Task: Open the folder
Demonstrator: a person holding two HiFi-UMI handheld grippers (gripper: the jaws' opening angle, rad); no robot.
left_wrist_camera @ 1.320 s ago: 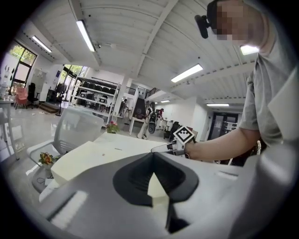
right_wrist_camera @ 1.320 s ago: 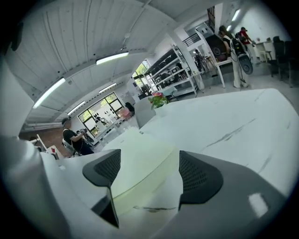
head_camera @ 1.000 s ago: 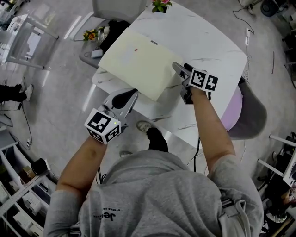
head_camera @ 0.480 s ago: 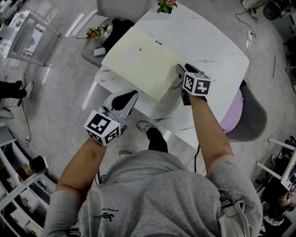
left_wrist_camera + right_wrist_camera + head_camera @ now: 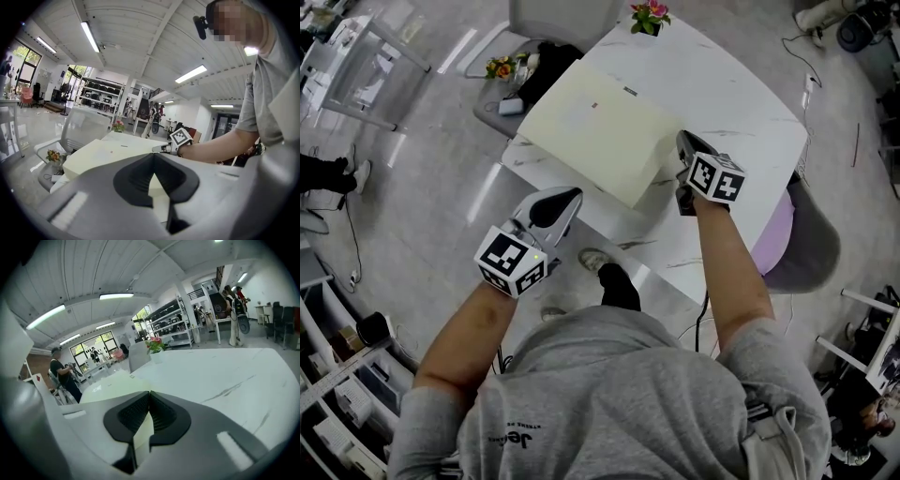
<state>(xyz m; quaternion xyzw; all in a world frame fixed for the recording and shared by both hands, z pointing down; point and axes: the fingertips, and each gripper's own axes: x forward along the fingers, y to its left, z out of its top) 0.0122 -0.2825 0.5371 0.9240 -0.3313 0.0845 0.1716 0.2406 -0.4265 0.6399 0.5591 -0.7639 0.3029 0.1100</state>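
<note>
The cream folder (image 5: 591, 131) lies flat and closed on the white marble tabletop (image 5: 727, 94), on its left half. One corner of the folder reaches the tabletop's left edge. On the upper cover there is a small red mark and, near the far edge, a short dark label.

The right claw (image 5: 682, 139) is at the folder's right edge, close to the corner that is nearer to the person. In the right gripper view this claw (image 5: 149, 393) is clenched. Its ribbed pads meet at the top, and the thin edge of the folder (image 5: 112, 385) goes in between them, so it is grasping the cover's edge. The cover is not yet lifted.

The left claw (image 5: 570, 195) hangs near the tabletop's near edge, apart from the folder. In the left gripper view the left claw (image 5: 152, 155) is clenched with nothing in it. The folder (image 5: 101, 152) is seen only behind it, through the small gap under the pads.

A pot of pink flowers (image 5: 649, 16) stands at the far end of the tabletop, well apart from the folder. A purple chair (image 5: 780, 234) stands at the tabletop's right side, behind the right arm.
</note>
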